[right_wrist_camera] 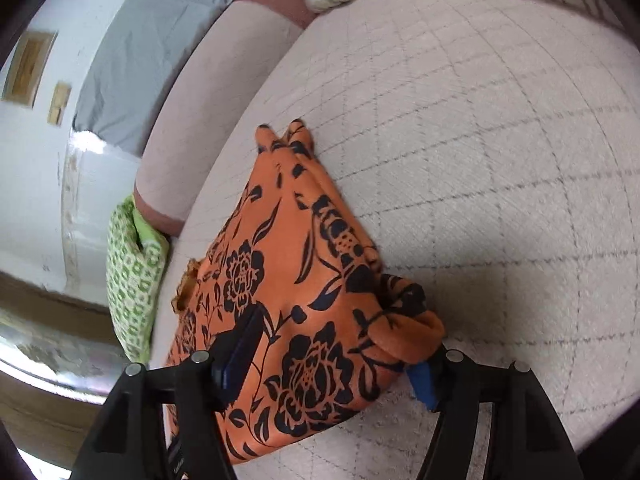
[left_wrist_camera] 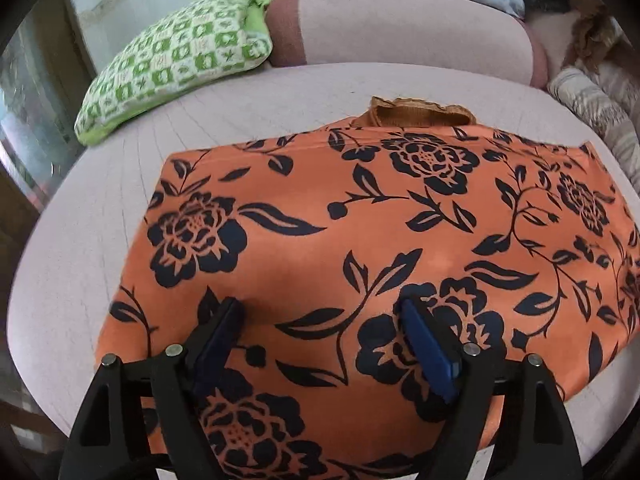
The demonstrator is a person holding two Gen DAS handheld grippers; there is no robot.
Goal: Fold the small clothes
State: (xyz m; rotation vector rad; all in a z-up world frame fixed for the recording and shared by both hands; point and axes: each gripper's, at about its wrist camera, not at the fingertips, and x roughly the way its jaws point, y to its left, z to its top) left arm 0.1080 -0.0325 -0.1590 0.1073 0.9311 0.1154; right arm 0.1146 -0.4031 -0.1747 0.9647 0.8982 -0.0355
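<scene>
An orange cloth [left_wrist_camera: 360,220] with black flowers lies spread on a pale quilted cushion [left_wrist_camera: 100,240]; a brown collar edge [left_wrist_camera: 416,114] peeks out at its far side. My left gripper [left_wrist_camera: 320,308] hovers low over the near part of the cloth, open, with flat fabric between its blue pads [left_wrist_camera: 428,352]. In the right wrist view the orange cloth [right_wrist_camera: 288,248] rises in a ridge toward a far corner. My right gripper [right_wrist_camera: 336,340] straddles a bunched hump of it, jaws half apart. The cloth's rolled edge [right_wrist_camera: 416,332] covers the right fingertip.
A green-and-white patterned pillow [left_wrist_camera: 176,60] leans at the far left beside a pink bolster [left_wrist_camera: 400,28]. A striped fabric roll [left_wrist_camera: 592,108] lies at the far right. Bare quilted cushion [right_wrist_camera: 500,140] stretches to the right of the cloth.
</scene>
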